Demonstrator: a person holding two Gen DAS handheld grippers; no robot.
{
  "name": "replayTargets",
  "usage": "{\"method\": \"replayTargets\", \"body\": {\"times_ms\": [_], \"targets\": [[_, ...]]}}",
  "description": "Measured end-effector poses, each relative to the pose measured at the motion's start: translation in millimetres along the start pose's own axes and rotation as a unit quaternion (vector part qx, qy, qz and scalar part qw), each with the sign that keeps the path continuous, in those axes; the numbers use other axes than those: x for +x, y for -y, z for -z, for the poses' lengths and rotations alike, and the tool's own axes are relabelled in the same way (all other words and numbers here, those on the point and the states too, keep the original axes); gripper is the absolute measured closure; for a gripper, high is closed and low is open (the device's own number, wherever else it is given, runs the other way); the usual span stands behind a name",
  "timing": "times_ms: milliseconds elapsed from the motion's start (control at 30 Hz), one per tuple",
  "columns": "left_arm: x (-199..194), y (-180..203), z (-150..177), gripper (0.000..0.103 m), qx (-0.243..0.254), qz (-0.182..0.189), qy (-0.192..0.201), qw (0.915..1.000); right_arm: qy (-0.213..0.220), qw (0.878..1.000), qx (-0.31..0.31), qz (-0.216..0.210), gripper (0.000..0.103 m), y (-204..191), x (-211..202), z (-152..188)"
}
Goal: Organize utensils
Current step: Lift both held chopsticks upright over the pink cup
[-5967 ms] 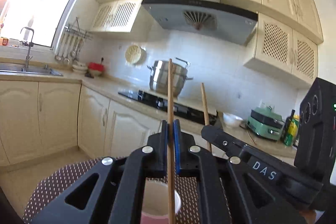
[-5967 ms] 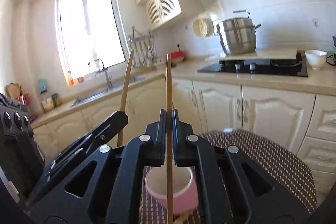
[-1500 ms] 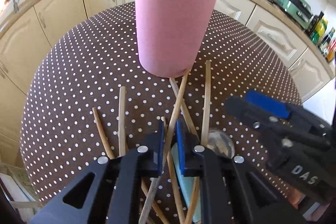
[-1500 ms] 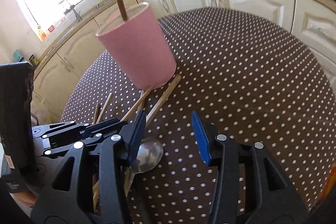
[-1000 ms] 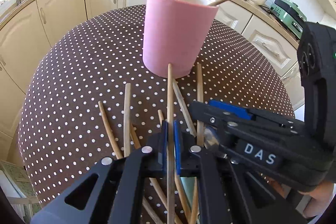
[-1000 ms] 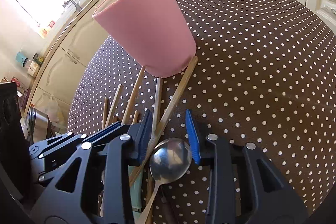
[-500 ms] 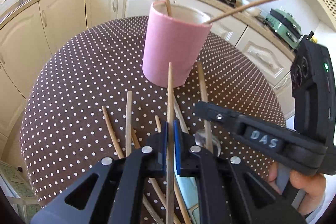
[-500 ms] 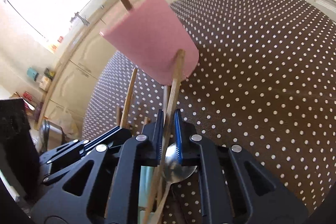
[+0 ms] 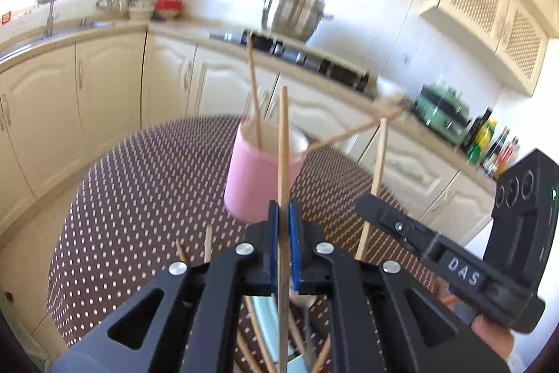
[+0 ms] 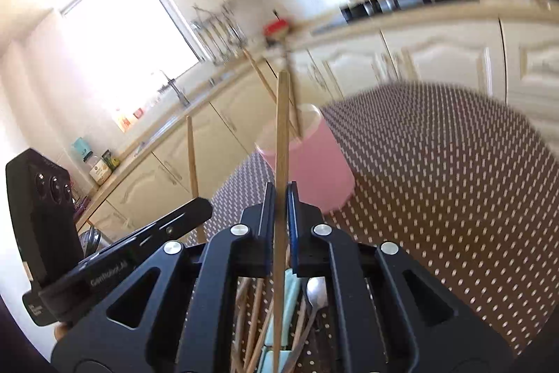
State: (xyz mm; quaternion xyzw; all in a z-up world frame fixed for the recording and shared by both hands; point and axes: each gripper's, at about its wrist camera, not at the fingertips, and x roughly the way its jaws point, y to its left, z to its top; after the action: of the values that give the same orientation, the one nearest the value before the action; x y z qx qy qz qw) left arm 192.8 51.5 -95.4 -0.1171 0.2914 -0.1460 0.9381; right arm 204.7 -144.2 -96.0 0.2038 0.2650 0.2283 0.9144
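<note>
A pink cup stands on the brown dotted table with two chopsticks in it. My left gripper is shut on a wooden chopstick, held upright in front of the cup. My right gripper is shut on another wooden chopstick, also upright before the pink cup. The right gripper with its stick shows at the right of the left wrist view. Several loose chopsticks, a metal spoon and a pale blue utensil lie on the table under the grippers.
Cream kitchen cabinets and a counter with a hob and steel pot run behind the table. A sink sits at the left under a window. The table edge curves close at the left and right.
Both grippers have risen and tilted up, each lifting its chopstick off the table to upright. The view now looks level across the kitchen, with motion blur.
</note>
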Motion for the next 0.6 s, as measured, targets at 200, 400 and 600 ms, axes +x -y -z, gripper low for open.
{"method": "replayTargets", "body": {"times_ms": [200,400,600], "targets": [[-15,13,-20,0.097,0.004,0.005,0.049,0.9988,0.059,0.997,-0.056,0.0,0.096,-20,-25,-12],[-22,32,-46,0.097,0.024,-0.006,0.098,0.9949,0.111,0.99,-0.092,-0.002,0.096,-36,-37,-29],[-26,44,-72,0.097,0.033,-0.019,0.14,0.9894,0.182,0.975,-0.129,0.007,0.096,-54,-34,-55]]}}
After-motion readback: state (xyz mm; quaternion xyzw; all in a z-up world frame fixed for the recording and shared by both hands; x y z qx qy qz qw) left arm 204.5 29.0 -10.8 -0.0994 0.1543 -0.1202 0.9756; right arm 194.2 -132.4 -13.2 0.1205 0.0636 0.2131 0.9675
